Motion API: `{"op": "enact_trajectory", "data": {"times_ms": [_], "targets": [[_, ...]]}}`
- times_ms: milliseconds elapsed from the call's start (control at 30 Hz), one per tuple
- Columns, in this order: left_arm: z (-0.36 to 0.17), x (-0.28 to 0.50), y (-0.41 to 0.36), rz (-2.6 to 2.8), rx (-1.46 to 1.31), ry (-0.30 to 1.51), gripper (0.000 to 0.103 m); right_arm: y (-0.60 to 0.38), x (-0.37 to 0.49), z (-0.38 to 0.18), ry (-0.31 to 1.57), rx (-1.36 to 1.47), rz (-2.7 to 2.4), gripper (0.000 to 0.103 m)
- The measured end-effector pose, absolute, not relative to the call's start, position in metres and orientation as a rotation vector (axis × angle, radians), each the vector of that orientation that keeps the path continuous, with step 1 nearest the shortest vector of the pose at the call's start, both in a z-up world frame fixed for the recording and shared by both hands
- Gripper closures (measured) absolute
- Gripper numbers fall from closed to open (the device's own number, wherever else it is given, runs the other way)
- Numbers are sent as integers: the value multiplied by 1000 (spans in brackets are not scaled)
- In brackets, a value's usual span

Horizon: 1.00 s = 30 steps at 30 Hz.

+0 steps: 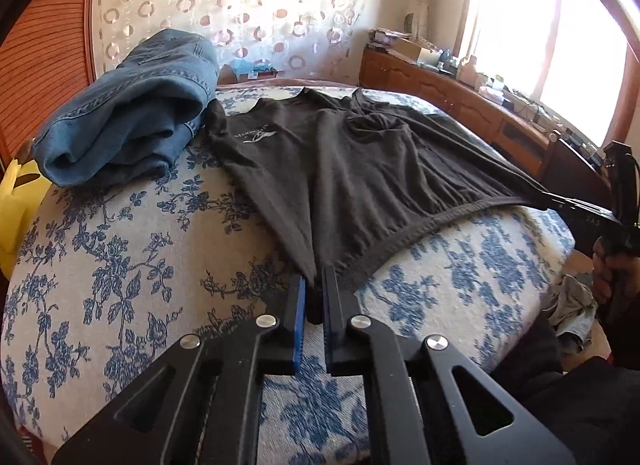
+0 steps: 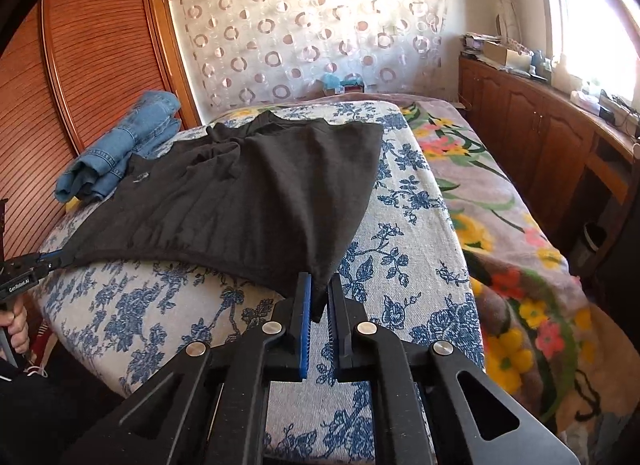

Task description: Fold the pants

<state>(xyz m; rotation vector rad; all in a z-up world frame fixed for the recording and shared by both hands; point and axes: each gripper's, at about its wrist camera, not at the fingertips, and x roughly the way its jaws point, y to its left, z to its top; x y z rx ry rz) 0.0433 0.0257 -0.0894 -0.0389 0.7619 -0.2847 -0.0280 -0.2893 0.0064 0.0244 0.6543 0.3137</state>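
Dark grey-black pants (image 1: pixel 352 169) lie spread on a blue-flowered white bedcover (image 1: pixel 132 265), waistband toward me. My left gripper (image 1: pixel 314 285) is shut on the left end of the waistband. My right gripper (image 2: pixel 318 289) is shut on the right end of the waistband; it also shows at the right edge of the left wrist view (image 1: pixel 560 199). The pants also show in the right wrist view (image 2: pixel 256 189), with the waistband stretched between the two grippers. The left gripper shows there at the left edge (image 2: pixel 56 255).
Folded blue jeans (image 1: pixel 132 113) lie at the bed's far left, touching the pants' far corner. A yellow object (image 1: pixel 16 201) sits at the left edge. A wooden wardrobe (image 2: pixel 88 61) stands left; a cluttered wooden cabinet (image 2: pixel 540 121) runs along the right. A floral blanket (image 2: pixel 500 233) covers the bed's right side.
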Motion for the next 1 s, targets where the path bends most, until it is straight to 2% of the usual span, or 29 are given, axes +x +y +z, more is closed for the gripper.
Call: {"op": "enact_trajectory", "data": {"times_ms": [367,800,1000], "targets": [[-74,21,22,-322,-63,750,97,-295,-39,27,622,11,317,96],[-72,15,19,-291,-15,745,96,-291,-40,26,626,34,318,96],[-69,15,20,-270,-14,738,90,-286,-36,29,609,29,324,96]]}}
